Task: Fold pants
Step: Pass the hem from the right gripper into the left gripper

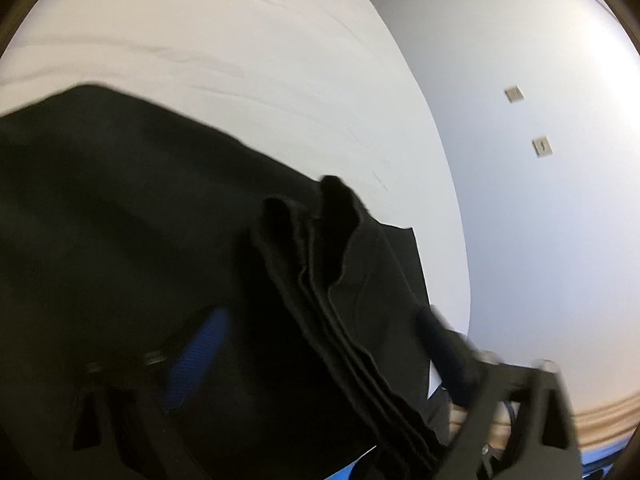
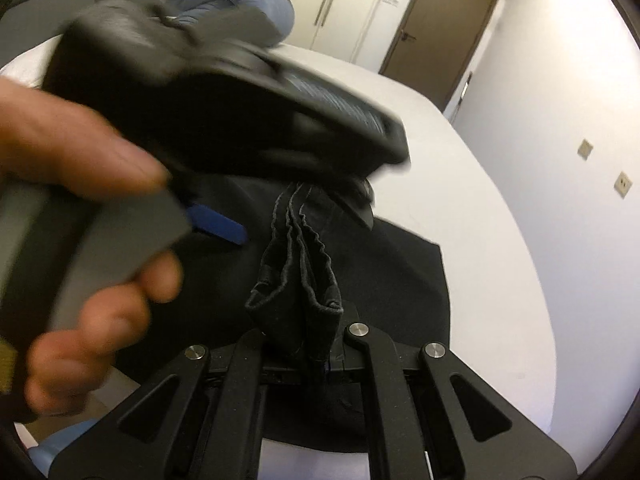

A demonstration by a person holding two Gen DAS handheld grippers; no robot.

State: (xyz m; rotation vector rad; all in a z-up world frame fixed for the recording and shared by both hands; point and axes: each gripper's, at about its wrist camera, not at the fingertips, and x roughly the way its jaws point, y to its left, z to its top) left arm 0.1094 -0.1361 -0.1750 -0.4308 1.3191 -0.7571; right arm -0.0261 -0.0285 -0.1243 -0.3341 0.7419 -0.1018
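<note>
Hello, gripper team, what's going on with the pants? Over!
Right gripper shut on bunched edge of black pants. Left gripper clamps the same bunch higher up. Rest of the pants on white bed. Nothing in the way.

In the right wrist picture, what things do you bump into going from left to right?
Person's hand → bunched hem of the black pants → bare white bed sheet → wall sockets.
</note>
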